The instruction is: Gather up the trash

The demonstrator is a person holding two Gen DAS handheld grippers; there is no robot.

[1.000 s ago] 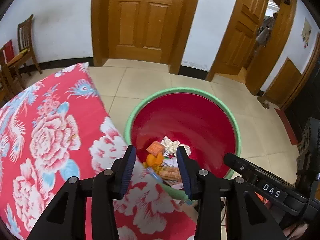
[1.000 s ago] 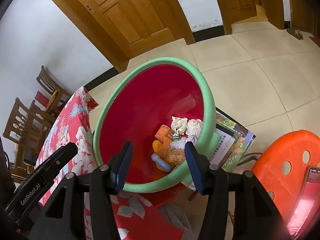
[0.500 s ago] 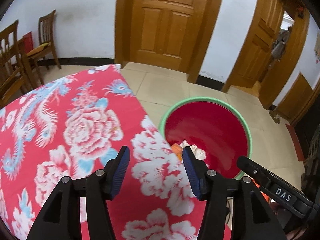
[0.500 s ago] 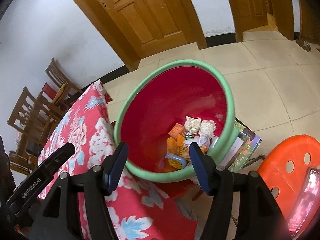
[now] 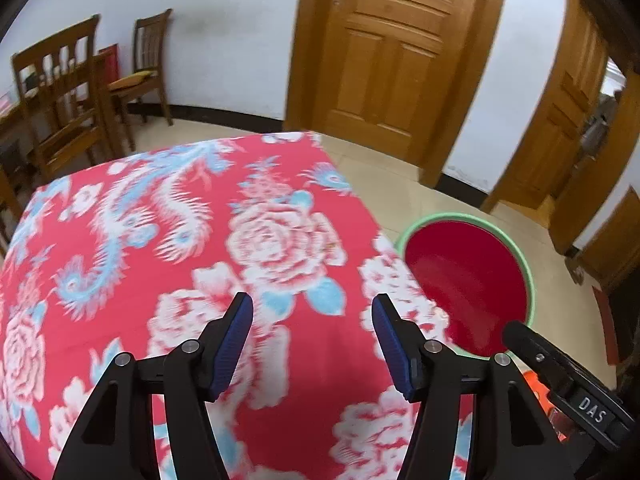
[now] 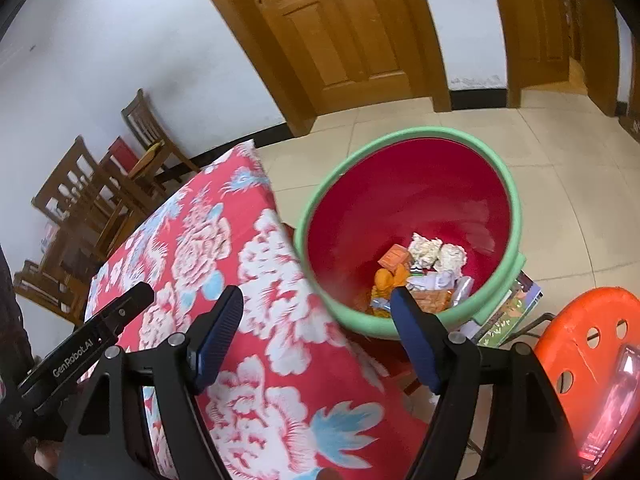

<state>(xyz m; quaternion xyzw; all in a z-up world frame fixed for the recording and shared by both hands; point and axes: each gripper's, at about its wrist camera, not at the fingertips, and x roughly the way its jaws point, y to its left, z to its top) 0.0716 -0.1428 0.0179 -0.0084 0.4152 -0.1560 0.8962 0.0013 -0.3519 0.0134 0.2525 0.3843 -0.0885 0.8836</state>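
Floral tablecloth | left gripper — jaws apart, empty | right gripper — jaws apart, beside basin

In the left wrist view the table covers the near side of the basin, so the trash inside it is not visible there. The pattern of the cloth is blurred by motion. The arms of the left gripper are cut off by the bottom edge, and the dark body marked DAS leaves the picture at the right corner.

In the right wrist view the trash lies in a heap; the single pieces are too small and mixed to name, and one finger covers part of them. The basin hides most of the papers under it. The orange stool and the phone on it are cut by the right edge, and the screen is unreadable.
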